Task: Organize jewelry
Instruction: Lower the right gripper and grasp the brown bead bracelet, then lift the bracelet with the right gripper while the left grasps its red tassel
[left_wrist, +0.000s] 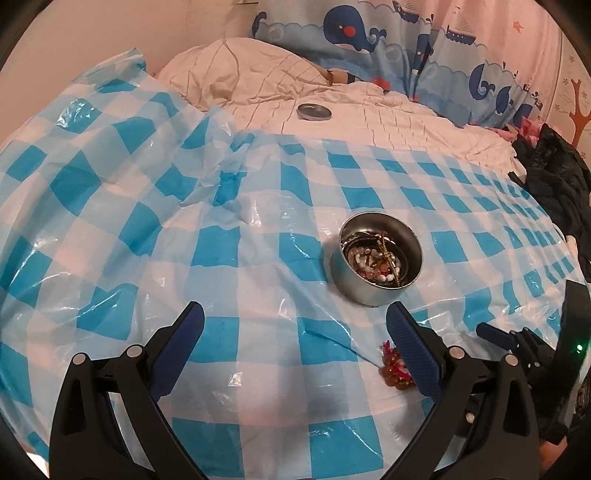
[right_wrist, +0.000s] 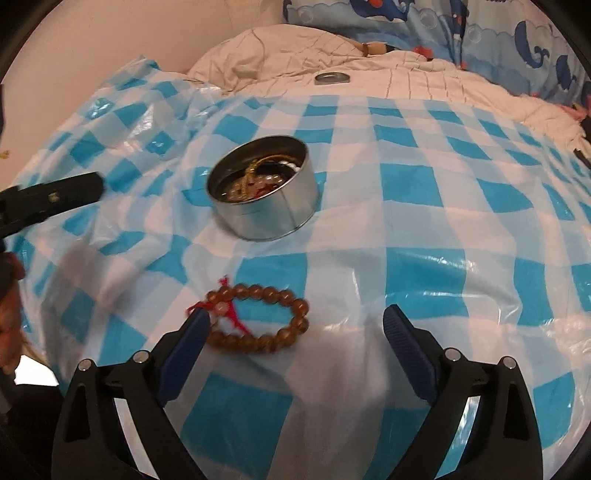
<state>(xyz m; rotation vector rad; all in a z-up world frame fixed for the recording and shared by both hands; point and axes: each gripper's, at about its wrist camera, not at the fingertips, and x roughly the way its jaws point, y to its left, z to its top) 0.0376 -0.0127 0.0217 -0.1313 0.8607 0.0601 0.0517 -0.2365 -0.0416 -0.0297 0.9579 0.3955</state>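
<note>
Right tool (right_wrist: 293, 319) spread wide and empty over a brown bead bracelet (right_wrist: 258, 317) on the blue-checked plastic sheet (right_wrist: 424, 192), its left finger touching the beads, left tool (left_wrist: 295, 317) likewise wide open and empty, round tin (right_wrist: 264, 195) of jewelry beyond the bracelet, tin lid (left_wrist: 314, 111) farther back on the bed.

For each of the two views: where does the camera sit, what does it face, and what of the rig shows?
Left wrist: behind the open left tongs, facing the jewelry tin; the right tongs show at the right edge.
Right wrist: behind the open right tongs, over the bead bracelet.
Shared: tin, bracelet, lid, checkered sheet.
</note>
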